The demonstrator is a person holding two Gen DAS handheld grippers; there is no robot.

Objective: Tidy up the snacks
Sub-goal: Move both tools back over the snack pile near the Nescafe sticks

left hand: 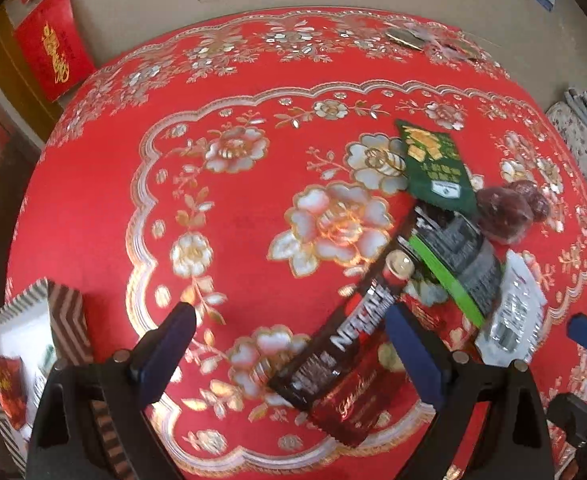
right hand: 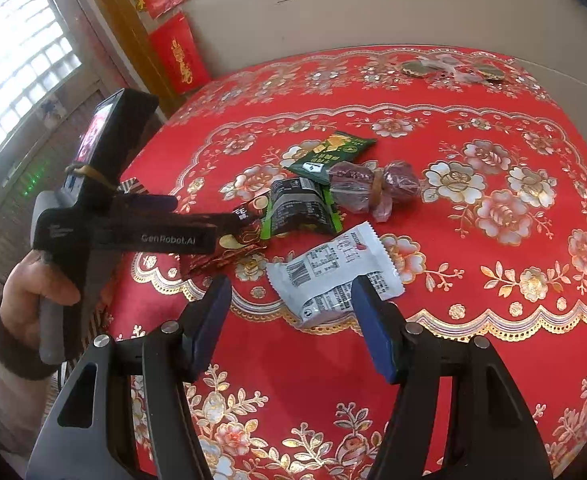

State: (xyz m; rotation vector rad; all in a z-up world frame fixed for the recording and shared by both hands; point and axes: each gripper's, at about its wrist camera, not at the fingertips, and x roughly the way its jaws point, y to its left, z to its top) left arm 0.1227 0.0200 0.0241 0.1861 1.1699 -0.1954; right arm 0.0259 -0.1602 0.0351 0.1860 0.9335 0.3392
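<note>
Snacks lie bunched on the red floral bench [right hand: 493, 152]. Left tool [left hand: 291, 354], fingers apart, straddles the dark red chocolate bar [left hand: 345, 364]: best to square up and close across its narrow width. Right tool [right hand: 291, 322] gapes empty near the white packet [right hand: 333, 272], which sits just beside the bar, glossy and crinkled, barcode up.

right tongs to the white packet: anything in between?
Nothing visible. The right tongs stand open just short of the white packet, only red tablecloth between. The black packet lies beyond it.
</note>
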